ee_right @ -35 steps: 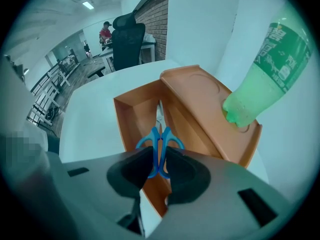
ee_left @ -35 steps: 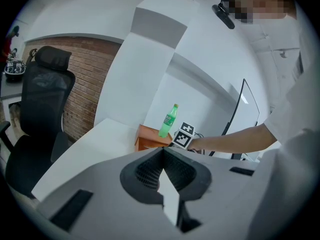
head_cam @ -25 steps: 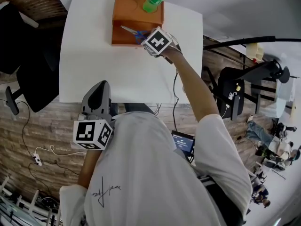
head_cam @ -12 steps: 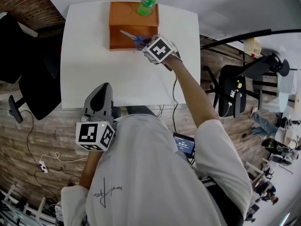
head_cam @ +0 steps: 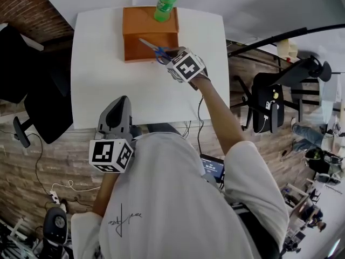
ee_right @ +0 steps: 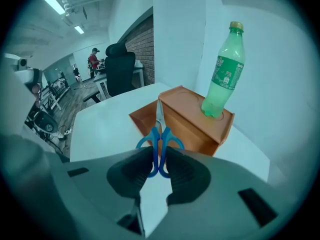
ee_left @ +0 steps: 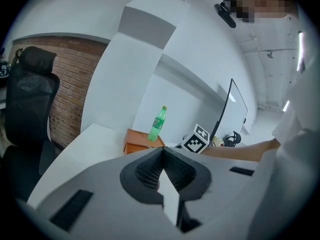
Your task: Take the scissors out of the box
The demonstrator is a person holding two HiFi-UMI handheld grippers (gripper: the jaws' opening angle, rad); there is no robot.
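An orange box [head_cam: 141, 36] stands at the far side of the white table [head_cam: 102, 74], with a green bottle [head_cam: 165, 3] upright on its closed part. My right gripper [head_cam: 169, 55] is shut on the blue handles of the scissors [head_cam: 154, 47], just in front of the box. In the right gripper view the scissors [ee_right: 159, 134] point blades-first over the box [ee_right: 192, 124], beside the bottle [ee_right: 223, 74]. My left gripper [head_cam: 119, 100] hangs at the table's near edge, shut with nothing in it; its view shows the closed tips [ee_left: 162, 150].
A black office chair [head_cam: 32, 85] stands left of the table. Another chair [head_cam: 268, 109] and a lamp arm [head_cam: 280, 39] are on the right. Cables lie on the wooden floor [head_cam: 32, 182]. A white wall runs behind the table.
My right gripper has drawn back from the box toward the near side and risen, carrying the scissors with it. The left gripper has stayed where it was.
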